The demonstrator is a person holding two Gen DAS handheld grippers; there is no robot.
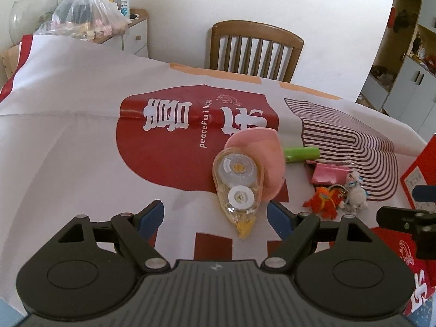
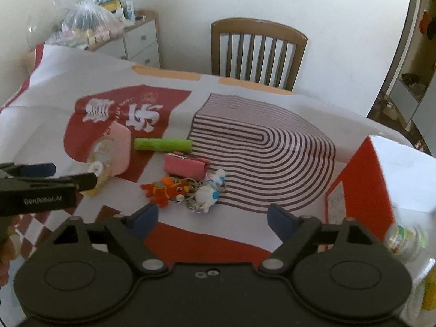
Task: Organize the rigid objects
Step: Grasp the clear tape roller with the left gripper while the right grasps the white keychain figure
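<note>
A clear correction-tape dispenser (image 1: 237, 188) with a yellow tip lies on the table, leaning on a pink rounded piece (image 1: 265, 160). My left gripper (image 1: 215, 215) is open, its blue pads either side of the dispenser's tip end, just short of it. A green tube (image 1: 301, 154), a pink box (image 1: 327, 174), an orange plush keychain (image 1: 324, 200) and a white plush keychain (image 1: 355, 193) lie to the right. My right gripper (image 2: 212, 218) is open and empty, just in front of the keychains (image 2: 185, 190); the dispenser (image 2: 99, 160) shows at its left.
A red and white printed cloth (image 1: 81, 136) covers the table. A red box (image 2: 362, 179) stands at the right, with a small bottle (image 2: 406, 241) beside it. A wooden chair (image 1: 256, 49) stands behind the table. A plastic bag (image 1: 81, 13) sits on a cabinet at far left.
</note>
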